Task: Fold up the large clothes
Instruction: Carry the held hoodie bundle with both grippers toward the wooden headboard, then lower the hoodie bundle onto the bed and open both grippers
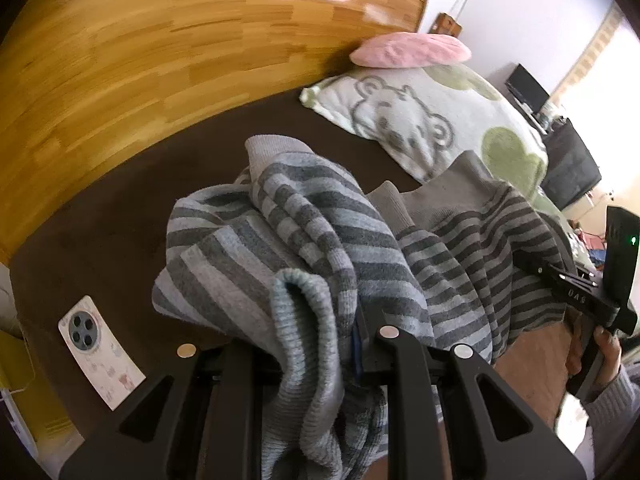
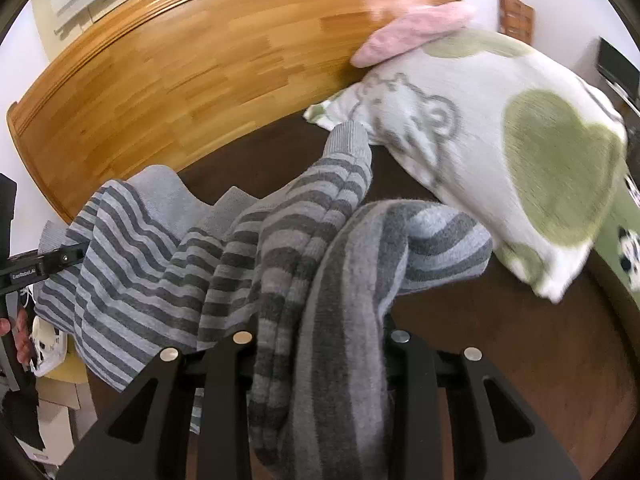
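A large grey-and-blue striped sweater [image 1: 280, 220] hangs bunched between my two grippers above a bed. In the left wrist view my left gripper [image 1: 312, 344] is shut on a ribbed edge of the sweater, and cloth spills down over its fingers. My right gripper [image 2: 320, 340] is shut on a thick fold of the same sweater [image 2: 160, 264]. One sleeve with a grey cuff [image 2: 348, 140] reaches toward the blanket. The right gripper's black body [image 1: 580, 300], held by a hand [image 1: 604, 356], shows at the right edge of the left wrist view.
Beneath is a dark brown bed sheet [image 1: 100, 240] with a wooden headboard [image 1: 160, 60] behind. A white-and-green bear-print blanket [image 2: 500, 140] and a pink pillow [image 1: 412, 50] lie at the head. A phone [image 1: 100, 348] rests on the sheet at left. Boxes [image 2: 56, 408] stand beside the bed.
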The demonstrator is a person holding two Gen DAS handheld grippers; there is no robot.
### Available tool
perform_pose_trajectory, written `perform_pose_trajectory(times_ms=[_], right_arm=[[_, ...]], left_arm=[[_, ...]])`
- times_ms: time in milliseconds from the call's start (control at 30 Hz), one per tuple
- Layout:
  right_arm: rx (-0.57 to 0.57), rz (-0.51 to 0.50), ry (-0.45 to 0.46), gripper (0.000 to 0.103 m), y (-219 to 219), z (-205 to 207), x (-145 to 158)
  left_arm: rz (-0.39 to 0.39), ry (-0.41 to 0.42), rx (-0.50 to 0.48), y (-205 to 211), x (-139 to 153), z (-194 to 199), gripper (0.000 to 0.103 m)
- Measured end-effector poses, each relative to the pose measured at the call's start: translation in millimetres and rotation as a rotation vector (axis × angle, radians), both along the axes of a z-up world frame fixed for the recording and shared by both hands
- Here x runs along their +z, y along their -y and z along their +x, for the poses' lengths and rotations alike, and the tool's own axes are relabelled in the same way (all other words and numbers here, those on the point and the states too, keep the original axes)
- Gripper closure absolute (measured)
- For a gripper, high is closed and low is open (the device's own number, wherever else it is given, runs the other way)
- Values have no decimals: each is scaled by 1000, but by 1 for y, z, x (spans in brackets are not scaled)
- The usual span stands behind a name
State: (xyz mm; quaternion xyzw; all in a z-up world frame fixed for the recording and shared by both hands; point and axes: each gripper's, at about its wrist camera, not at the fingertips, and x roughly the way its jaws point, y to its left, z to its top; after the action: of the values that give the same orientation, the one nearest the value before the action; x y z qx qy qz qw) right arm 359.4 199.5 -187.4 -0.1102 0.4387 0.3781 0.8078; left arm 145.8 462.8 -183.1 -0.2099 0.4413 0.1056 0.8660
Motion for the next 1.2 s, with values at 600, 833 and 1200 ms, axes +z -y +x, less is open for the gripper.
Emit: perform_pose_trajectory(times_ms=[600,833,1200], right_arm=[[200,-8,41,73,-127,116,-100],[213,-70,-22,70,-114,143,-138],[160,-168,50,18,-101,179,-156]], left_arm=[[87,-10,188,-97,-86,32,82],[46,-65,300,-110,-130,4,77],[124,-132,449,-129,-144,-27,15]])
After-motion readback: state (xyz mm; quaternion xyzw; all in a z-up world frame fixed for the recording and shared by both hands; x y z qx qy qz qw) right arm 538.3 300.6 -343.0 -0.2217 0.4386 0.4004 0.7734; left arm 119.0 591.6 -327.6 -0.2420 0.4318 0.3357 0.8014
